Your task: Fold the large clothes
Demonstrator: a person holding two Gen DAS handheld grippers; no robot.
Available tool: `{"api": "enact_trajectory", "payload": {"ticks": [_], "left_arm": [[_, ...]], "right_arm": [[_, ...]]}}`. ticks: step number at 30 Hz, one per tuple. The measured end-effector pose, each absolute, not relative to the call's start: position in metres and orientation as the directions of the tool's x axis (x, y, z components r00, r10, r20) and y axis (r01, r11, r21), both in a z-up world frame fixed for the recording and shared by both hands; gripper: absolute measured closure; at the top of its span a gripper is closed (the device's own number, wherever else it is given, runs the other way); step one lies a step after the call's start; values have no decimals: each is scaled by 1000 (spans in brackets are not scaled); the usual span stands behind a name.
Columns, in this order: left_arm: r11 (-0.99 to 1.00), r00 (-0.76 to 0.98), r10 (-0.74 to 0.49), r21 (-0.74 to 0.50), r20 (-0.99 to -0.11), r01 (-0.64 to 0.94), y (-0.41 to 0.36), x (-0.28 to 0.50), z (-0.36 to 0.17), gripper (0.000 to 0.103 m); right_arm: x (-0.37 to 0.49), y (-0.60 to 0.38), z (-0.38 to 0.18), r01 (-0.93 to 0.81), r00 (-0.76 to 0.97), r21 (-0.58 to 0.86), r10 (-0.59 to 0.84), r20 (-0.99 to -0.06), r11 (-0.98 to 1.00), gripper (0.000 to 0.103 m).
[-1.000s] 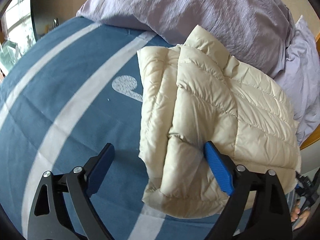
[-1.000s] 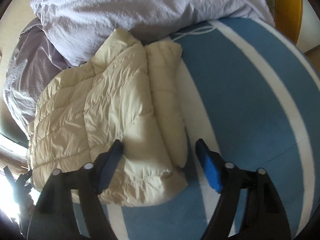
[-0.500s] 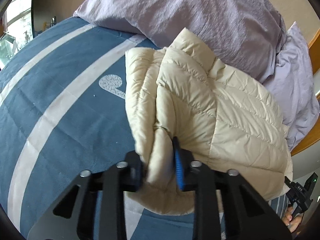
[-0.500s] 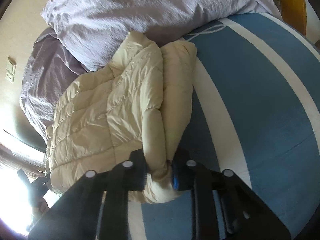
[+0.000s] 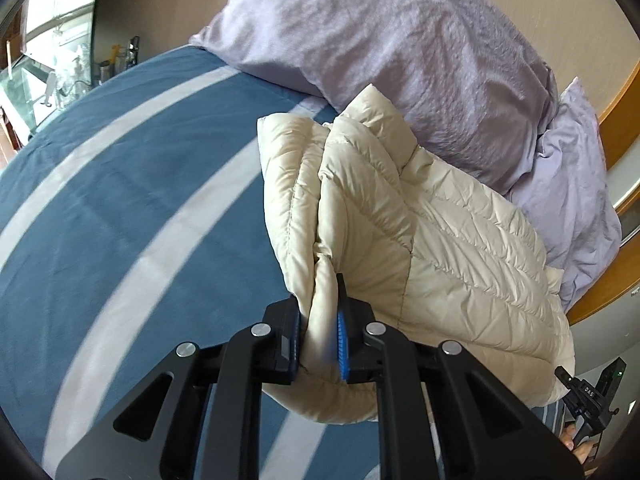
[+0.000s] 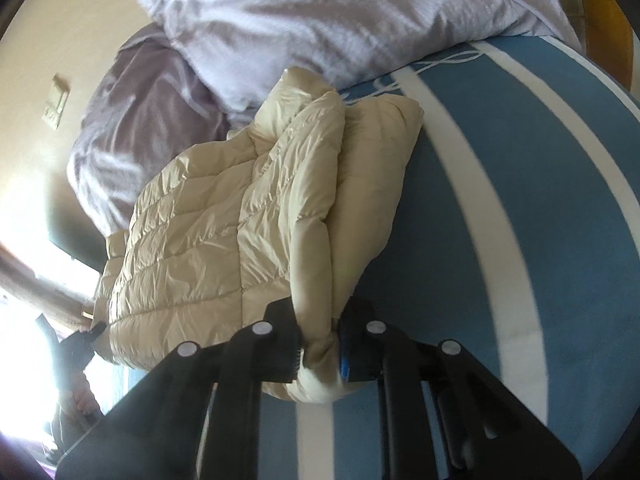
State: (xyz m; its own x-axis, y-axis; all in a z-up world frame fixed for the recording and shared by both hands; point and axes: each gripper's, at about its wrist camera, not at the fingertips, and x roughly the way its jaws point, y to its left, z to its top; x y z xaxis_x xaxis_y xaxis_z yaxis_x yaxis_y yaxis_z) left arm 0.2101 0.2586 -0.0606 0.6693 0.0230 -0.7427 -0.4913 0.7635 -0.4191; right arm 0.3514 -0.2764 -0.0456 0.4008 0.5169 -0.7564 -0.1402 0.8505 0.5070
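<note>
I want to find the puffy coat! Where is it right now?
The cream quilted puffer jacket lies folded on the blue white-striped bedspread, just below the lilac pillows, its near edge pinched in both grippers.

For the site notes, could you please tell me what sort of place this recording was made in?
Most likely a bedroom. The cream puffer jacket lies on a bed with a blue, white-striped cover, lilac pillows are piled against the wall at its head, and a wooden frame edges the bed.
</note>
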Motion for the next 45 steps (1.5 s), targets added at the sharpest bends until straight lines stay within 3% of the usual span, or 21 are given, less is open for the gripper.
{"api": "enact_trajectory", "payload": {"ticks": [12, 18, 20, 21, 23, 25, 33, 45], "left_arm": [[782, 662, 32, -394, -749, -484, 262, 137, -65, 89], [776, 654, 34, -392, -756, -494, 262, 136, -67, 85], [776, 646, 40, -383, -762, -501, 264, 136, -68, 74], [776, 643, 42, -380, -765, -503, 264, 138, -68, 69], [774, 642, 51, -376, -765, -509, 266, 139, -67, 44], [773, 643, 63, -371, -763, -515, 268, 140, -67, 36], [746, 630, 32, -401, -776, -532, 280, 152, -72, 20], [728, 627, -7, -434, -779, -531, 283, 166, -77, 15]], "right_arm": [[287, -268, -45, -218, 352, 505, 550, -758, 835, 87], [283, -272, -32, -197, 425, 373, 421, -801, 907, 62], [283, -277, -19, -177, 482, 308, 355, -801, 935, 50], [283, -278, -15, -176, 498, 292, 341, -797, 940, 49], [287, -274, -3, -184, 528, 271, 327, -784, 945, 48], [289, -265, 6, -211, 543, 260, 334, -771, 942, 46], [297, -196, 10, -343, 537, 178, 348, -768, 922, 40], [294, -176, -12, -370, 550, 80, 288, -784, 925, 31]]}}
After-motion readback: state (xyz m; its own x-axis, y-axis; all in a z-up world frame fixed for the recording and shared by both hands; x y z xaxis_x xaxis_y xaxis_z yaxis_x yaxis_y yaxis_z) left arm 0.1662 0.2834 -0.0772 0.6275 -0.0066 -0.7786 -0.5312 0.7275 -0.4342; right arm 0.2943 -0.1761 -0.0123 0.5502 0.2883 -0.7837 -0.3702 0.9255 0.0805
